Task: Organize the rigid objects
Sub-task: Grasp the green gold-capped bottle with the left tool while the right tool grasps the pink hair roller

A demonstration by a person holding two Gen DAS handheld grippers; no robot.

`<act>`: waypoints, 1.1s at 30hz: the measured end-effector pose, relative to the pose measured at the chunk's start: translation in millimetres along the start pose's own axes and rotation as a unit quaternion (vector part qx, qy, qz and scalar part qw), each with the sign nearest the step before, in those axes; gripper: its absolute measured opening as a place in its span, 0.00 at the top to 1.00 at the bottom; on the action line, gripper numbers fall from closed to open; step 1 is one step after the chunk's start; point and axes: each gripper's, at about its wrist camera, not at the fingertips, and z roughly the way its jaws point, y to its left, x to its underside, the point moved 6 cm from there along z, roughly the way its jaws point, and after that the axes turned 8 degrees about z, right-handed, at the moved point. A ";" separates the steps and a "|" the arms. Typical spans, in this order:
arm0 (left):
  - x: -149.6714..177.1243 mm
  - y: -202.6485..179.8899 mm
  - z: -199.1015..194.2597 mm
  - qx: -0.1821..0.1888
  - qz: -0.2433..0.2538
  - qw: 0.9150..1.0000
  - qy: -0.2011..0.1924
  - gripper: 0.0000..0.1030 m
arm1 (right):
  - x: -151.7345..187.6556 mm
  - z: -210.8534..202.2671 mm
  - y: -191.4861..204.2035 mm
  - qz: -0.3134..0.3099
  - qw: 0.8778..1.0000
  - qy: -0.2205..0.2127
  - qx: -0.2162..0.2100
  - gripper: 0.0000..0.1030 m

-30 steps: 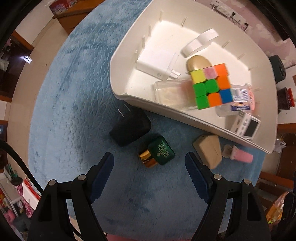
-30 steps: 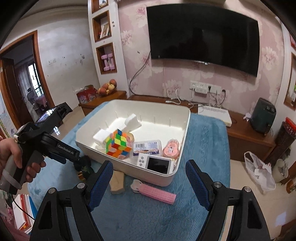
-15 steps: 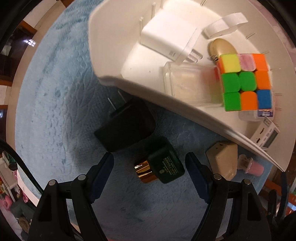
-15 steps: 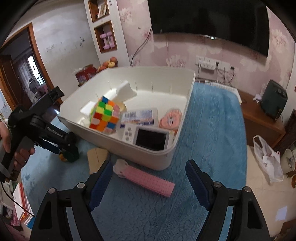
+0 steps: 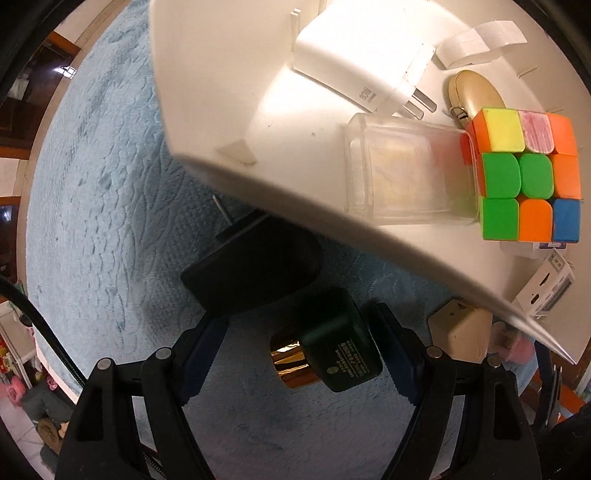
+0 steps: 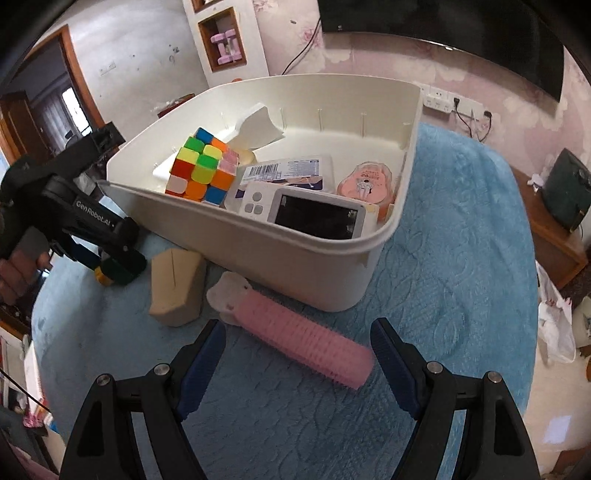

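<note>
Left gripper (image 5: 300, 349), fingers apart, is straddling the dark green, gold-capped bottle (image 5: 328, 354); right gripper (image 6: 297, 363), fingers apart, is hovering over the pink ridged roller (image 6: 310, 341) beside the white plastic bin (image 6: 295, 258).

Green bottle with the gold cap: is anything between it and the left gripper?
Nothing visible blocks it. The green bottle lies on the blue cloth between the open fingers of the left gripper. A black charger sits just beyond it, and the white bin beyond that.

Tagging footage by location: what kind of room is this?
Most likely a home living room: a wall-mounted TV, floral wallpaper, and a wall niche holding pink dumbbells.
</note>
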 end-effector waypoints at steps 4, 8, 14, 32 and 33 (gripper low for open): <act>-7.4 -4.2 4.2 -0.009 0.002 1.000 0.019 0.21 | -1.4 6.8 0.1 -0.002 1.000 0.002 -0.001 0.21; -15.6 -6.8 6.9 -0.005 -0.005 1.000 0.030 0.21 | -3.1 12.5 0.1 -0.002 1.000 0.005 -0.004 0.21; -29.1 -2.9 8.8 -0.006 -0.009 0.999 0.035 0.23 | 1.3 14.5 3.1 -0.024 1.000 0.015 -0.001 0.21; -13.2 9.9 8.1 -0.010 -0.008 0.999 0.030 0.50 | 22.8 0.8 24.9 -0.100 0.993 0.043 0.036 0.57; -11.4 8.9 8.5 -0.010 -0.004 0.999 0.030 0.50 | 25.1 -1.4 25.5 -0.101 0.993 0.046 0.038 0.58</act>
